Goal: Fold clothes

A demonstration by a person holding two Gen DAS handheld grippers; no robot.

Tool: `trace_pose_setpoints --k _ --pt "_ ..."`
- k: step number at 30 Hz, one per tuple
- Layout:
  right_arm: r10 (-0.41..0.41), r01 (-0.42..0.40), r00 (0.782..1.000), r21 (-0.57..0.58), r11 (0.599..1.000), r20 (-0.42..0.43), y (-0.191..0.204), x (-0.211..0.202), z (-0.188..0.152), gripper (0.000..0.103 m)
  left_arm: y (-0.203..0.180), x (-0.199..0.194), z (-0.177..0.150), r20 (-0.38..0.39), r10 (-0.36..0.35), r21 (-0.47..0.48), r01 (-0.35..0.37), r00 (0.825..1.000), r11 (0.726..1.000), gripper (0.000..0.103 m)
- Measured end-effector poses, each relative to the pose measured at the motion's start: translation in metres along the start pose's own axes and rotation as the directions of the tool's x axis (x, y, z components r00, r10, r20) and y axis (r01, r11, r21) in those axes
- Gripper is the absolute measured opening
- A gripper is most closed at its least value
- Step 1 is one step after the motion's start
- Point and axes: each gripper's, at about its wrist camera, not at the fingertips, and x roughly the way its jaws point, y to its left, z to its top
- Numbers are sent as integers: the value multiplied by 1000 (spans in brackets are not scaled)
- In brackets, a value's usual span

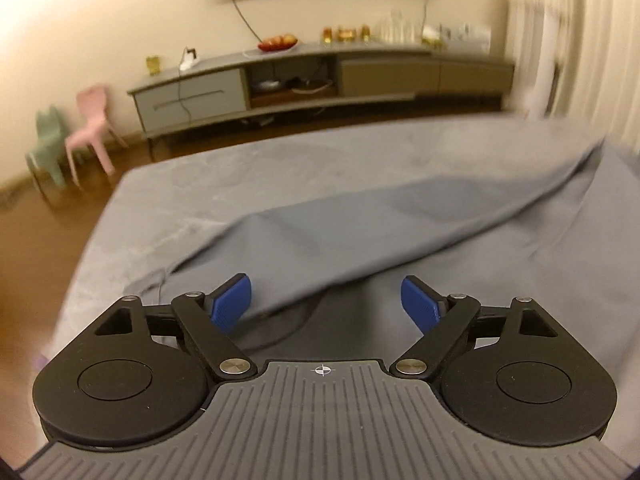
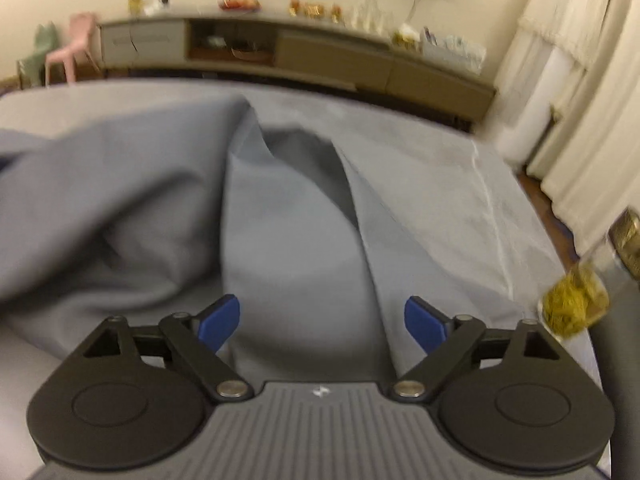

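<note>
1. Left wrist view: the left gripper (image 1: 326, 304) stands released, its blue pads (image 1: 231, 304) well apart with nothing pinched between them.
2. The grey garment (image 1: 380, 216) lies on the grey bed cover (image 1: 200, 192), just ahead of the pads. One long fold runs from near the left pad up toward the right edge of the picture, where its far end blurs out.
3. Under that fold a darker part of the cloth sits between the pads; its shape is hard to read in the shadow.
4. Behind the bed a long low cabinet (image 1: 320, 76) stands against the wall with a red bowl of fruit (image 1: 277, 43) and blurred glassware on top. A pink chair (image 1: 94, 128) and a green chair (image 1: 46, 148) stand at the left, both smeared by motion. A dark frame on the wall is cut off by the top edge.
5. Right wrist view: the right gripper (image 2: 322, 322) is also released, pads wide, and cloth lies between them without being clamped.
6. The garment (image 2: 280, 216) rises in a loose hump ahead, with a deep crease running away from the right pad; its left part is cut off by the picture edge.
7. At the right edge a blurred yellow-green thing (image 2: 574, 308) sits by the bed's corner; I cannot tell what it is. Pale curtains (image 2: 580, 100) hang behind it.
</note>
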Motion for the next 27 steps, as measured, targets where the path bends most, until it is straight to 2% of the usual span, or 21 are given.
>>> trace_pose_setpoints --k 2,3,4,5,7,8,9,10,11,12,13,15,16,17,18,20,21,22,24,26,27 --pt "-13 13 999 2 1000 -32 -7 12 4 81 -6 21 0 -22 93 76 -91 995 993 44" --pt "-19 19 999 4 1000 -48 -11 18 7 80 -5 30 1 -36 131 97 -127 991 987 12" --pt "-10 11 1000 52 999 -27 -19 18 10 78 -2 38 3 -49 156 97 -150 987 984 0" --pt "33 -35 999 127 991 11 -30 13 15 78 3 44 5 -53 154 68 -150 987 986 0" --pt "123 -146 987 270 952 101 -51 5 27 80 13 46 14 -37 136 -17 -137 990 990 0" --pt "107 -137 987 286 948 118 -56 7 34 81 16 46 18 -28 135 -46 -136 990 990 0" --pt "49 -75 993 251 965 110 -55 15 43 81 17 47 22 -21 141 -58 -142 990 988 0" --pt "17 -31 997 203 979 71 -53 30 49 81 17 48 26 -16 149 -66 -150 989 986 0" --pt "-16 11 999 153 988 33 -51 44 56 76 17 48 29 -13 156 -76 -157 988 985 0" --pt "-51 51 999 101 994 -2 -49 59 63 63 19 47 31 -13 162 -87 -163 987 983 0" --pt "-52 52 999 58 997 -13 -46 64 71 2 21 45 33 -5 170 -101 -169 985 980 0" --pt "-54 53 998 -27 998 -34 -42 73 86 2 38 17 42 66 166 -182 -152 984 972 0" --pt "-64 66 997 -48 997 46 -42 55 99 2 48 0 48 107 164 -227 -136 981 964 0" --pt "-33 35 991 -20 999 132 -49 30 112 1 59 -17 54 149 163 -272 -118 975 955 0" --pt "-4 3 976 6 1000 218 -56 4 126 1 69 -34 60 190 164 -315 -98 968 944 0" --pt "-7 8 934 0 1000 357 -62 -39 148 1 92 -67 74 272 177 -379 -64 946 923 0" --pt "-15 19 911 -6 1000 413 -65 -56 162 1 101 -74 83 293 179 -392 -53 939 918 0" --pt "-19 22 899 -2 1000 437 -70 -62 173 2 110 -78 93 306 176 -399 -42 936 916 0" --pt "-13 12 903 4 1000 430 -71 -49 202 2 121 -62 113 275 172 -394 -52 946 917 0" --pt "-42 39 938 17 999 344 -59 -5 226 5 125 -15 131 162 152 -374 -82 975 924 0" --pt "-73 70 956 19 997 283 -51 24 231 6 125 12 134 90 154 -363 -111 984 925 0"
